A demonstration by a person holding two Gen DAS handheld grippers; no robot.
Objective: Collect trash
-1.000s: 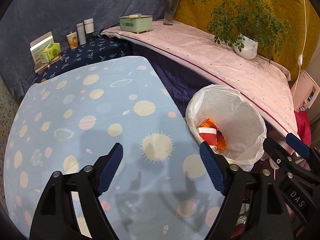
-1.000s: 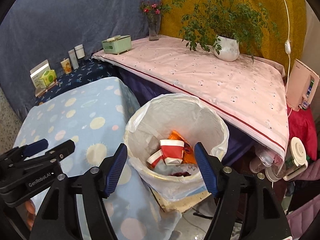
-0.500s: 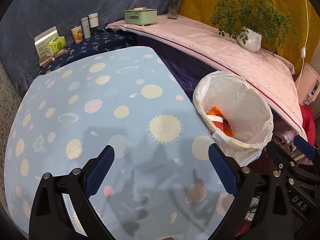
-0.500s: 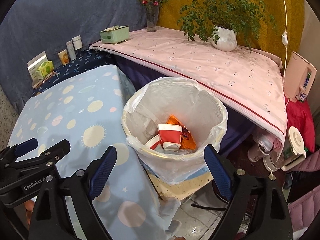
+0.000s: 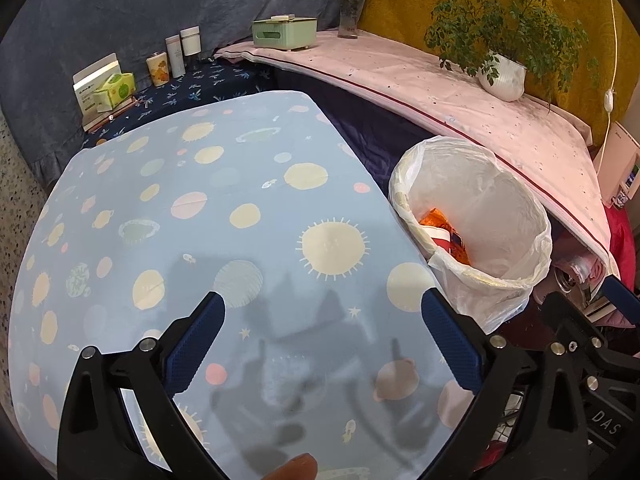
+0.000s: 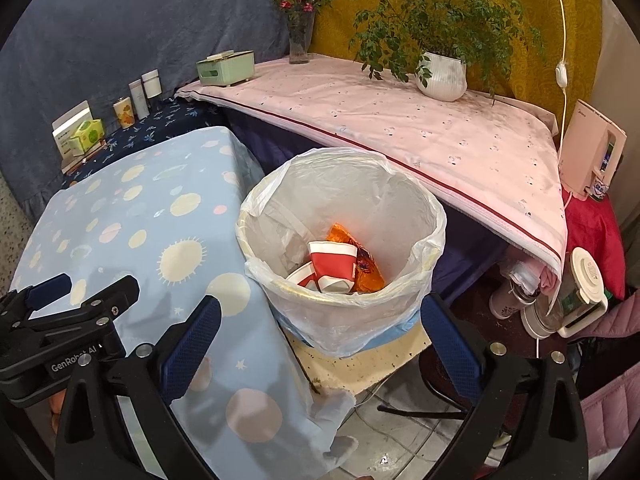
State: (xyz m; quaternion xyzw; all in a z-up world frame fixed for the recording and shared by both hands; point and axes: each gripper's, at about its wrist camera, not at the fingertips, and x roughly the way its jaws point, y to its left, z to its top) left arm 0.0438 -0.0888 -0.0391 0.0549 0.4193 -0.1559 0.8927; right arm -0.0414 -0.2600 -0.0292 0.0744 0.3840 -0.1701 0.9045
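A trash bin with a white plastic liner (image 6: 400, 200) stands on the floor beside the table (image 6: 132, 216); it also shows in the left wrist view (image 5: 504, 200). Inside lie a red and white paper cup (image 6: 332, 266) and an orange wrapper (image 6: 370, 276). My right gripper (image 6: 320, 340) is open and empty, hanging above and in front of the bin. My left gripper (image 5: 324, 340) is open and empty above the blue planet-patterned tablecloth (image 5: 200, 208). The right gripper's body shows at the right edge of the left wrist view (image 5: 580, 344).
A pink-covered shelf (image 6: 400, 120) runs behind the bin with a potted plant (image 6: 440, 76), a flower vase (image 6: 298, 40) and a green tissue box (image 6: 226, 66). Bottles, a cup and a tissue pack (image 5: 114, 90) stand at the back left. Appliances (image 6: 576, 296) crowd the floor at right.
Both grippers have pulled back and risen away from the bin and table. The bin now looks smaller and sits beyond the right gripper's fingertips. Both stay open and empty.
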